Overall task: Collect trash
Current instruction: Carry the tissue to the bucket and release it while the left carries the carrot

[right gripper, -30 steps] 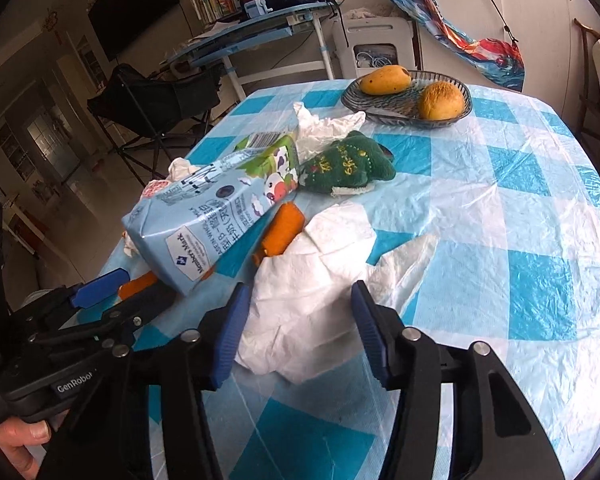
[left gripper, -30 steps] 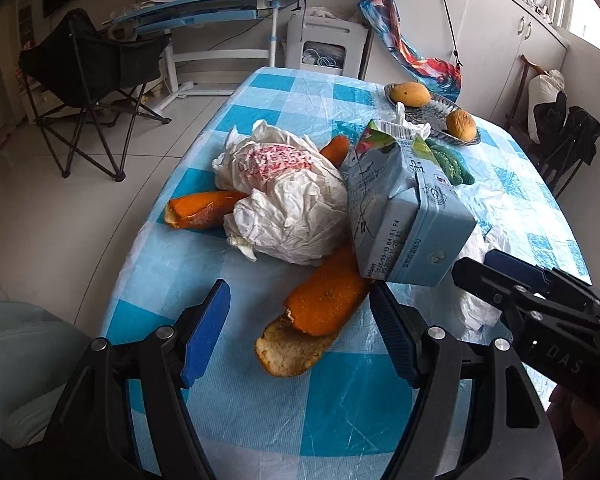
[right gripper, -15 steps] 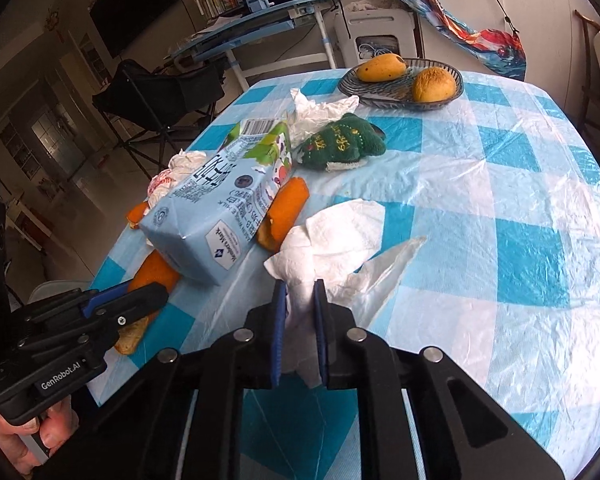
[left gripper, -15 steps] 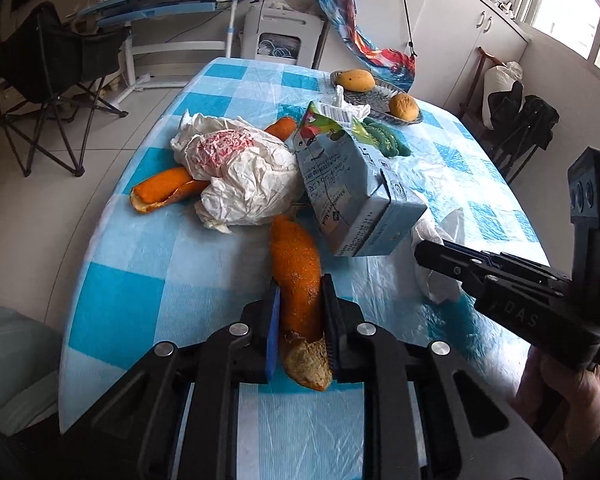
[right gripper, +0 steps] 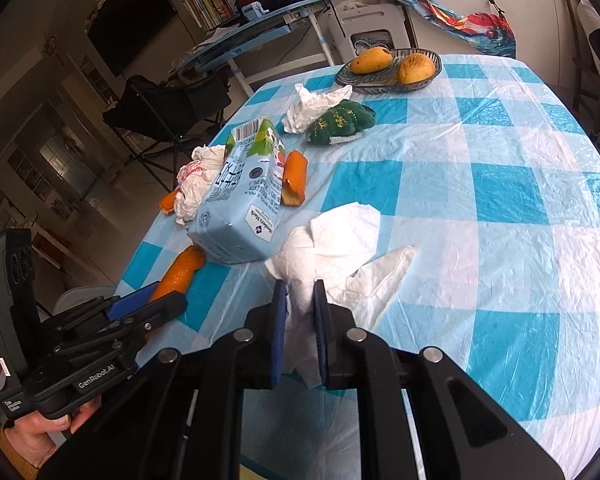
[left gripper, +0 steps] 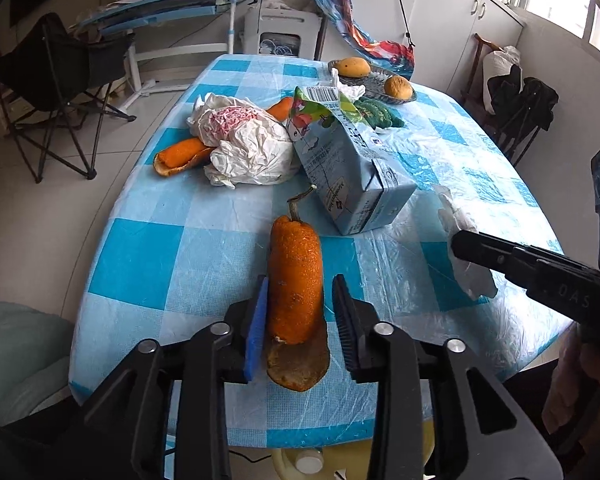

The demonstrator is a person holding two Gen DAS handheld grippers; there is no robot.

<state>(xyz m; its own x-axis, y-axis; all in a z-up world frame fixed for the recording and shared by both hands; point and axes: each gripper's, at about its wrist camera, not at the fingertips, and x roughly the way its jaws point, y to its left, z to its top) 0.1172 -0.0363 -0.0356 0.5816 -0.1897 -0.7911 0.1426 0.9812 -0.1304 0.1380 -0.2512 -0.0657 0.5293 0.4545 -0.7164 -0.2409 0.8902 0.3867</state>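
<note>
While the left gripper (left gripper: 300, 312) loosely straddles orange peel (left gripper: 295, 280), the right gripper (right gripper: 300, 320) pinches tissue (right gripper: 332, 248) beside a milk carton (right gripper: 240, 208).

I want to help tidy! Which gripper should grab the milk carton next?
Probably the left gripper. Its jaws are open, loose around the orange peel, and the milk carton lies just ahead of it. The right gripper is shut on the white tissue.

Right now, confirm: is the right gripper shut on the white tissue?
Yes, the right gripper pinches the white tissue between its nearly closed fingers.
</note>
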